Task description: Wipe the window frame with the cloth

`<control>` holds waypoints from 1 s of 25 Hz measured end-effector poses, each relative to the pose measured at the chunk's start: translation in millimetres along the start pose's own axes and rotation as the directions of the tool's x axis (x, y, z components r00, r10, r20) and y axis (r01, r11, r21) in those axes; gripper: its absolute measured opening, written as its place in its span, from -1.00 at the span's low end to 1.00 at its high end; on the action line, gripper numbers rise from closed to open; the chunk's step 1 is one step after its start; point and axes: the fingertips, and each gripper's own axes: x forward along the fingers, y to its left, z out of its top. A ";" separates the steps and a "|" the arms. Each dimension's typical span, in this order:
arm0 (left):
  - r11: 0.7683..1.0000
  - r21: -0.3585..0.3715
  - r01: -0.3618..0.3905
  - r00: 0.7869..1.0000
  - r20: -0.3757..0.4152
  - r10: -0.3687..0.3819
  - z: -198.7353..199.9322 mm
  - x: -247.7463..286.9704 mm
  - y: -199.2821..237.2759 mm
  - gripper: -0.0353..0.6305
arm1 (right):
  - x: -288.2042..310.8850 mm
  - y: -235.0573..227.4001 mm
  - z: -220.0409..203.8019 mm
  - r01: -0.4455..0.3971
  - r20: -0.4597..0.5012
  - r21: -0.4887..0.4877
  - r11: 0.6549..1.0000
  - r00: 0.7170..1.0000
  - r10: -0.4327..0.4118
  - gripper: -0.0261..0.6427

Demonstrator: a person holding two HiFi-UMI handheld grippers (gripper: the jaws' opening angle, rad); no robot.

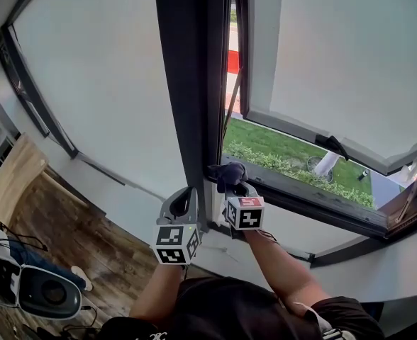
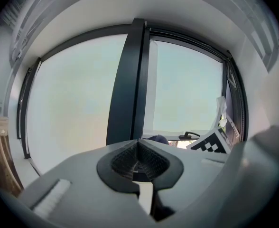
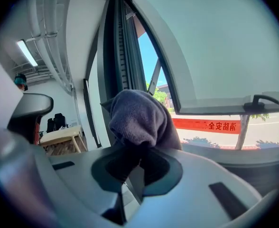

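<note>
A bunched purple-grey cloth (image 1: 228,175) is pressed at the bottom corner of the dark window frame (image 1: 194,83), where the upright meets the lower rail. My right gripper (image 1: 231,187) is shut on the cloth (image 3: 138,117), which bulges out past its jaws. My left gripper (image 1: 182,202) is just to the left and lower, in front of the white wall under the frame, shut with nothing between its jaws. In the left gripper view the dark upright (image 2: 129,80) rises straight ahead and the left gripper (image 2: 138,156) shows its pads closed together.
The window sash (image 1: 322,129) stands open outward, with its handle (image 1: 335,146) on the lower rail; grass and a street lie outside. A wooden table (image 1: 10,176) and a white appliance (image 1: 45,292) stand on the floor at the left.
</note>
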 end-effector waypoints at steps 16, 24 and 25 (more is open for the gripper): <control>1.000 -0.019 -0.007 1.000 -0.029 0.006 -3.9 10.5 35.0 -0.87 | 61.1 2.4 -18.5 0.091 -0.126 -0.137 0.986 0.986 -0.109 -0.82; 0.999 -0.046 -0.003 0.999 -0.044 0.001 -12.2 18.6 36.3 -0.87 | 66.7 3.0 -16.3 0.097 -0.132 -0.151 0.984 0.984 -0.118 -0.82; 0.999 -0.049 -0.001 0.999 -0.047 -0.001 -13.8 17.9 35.4 -0.87 | 66.3 2.9 -16.7 0.100 -0.133 -0.151 0.983 0.984 -0.120 -0.82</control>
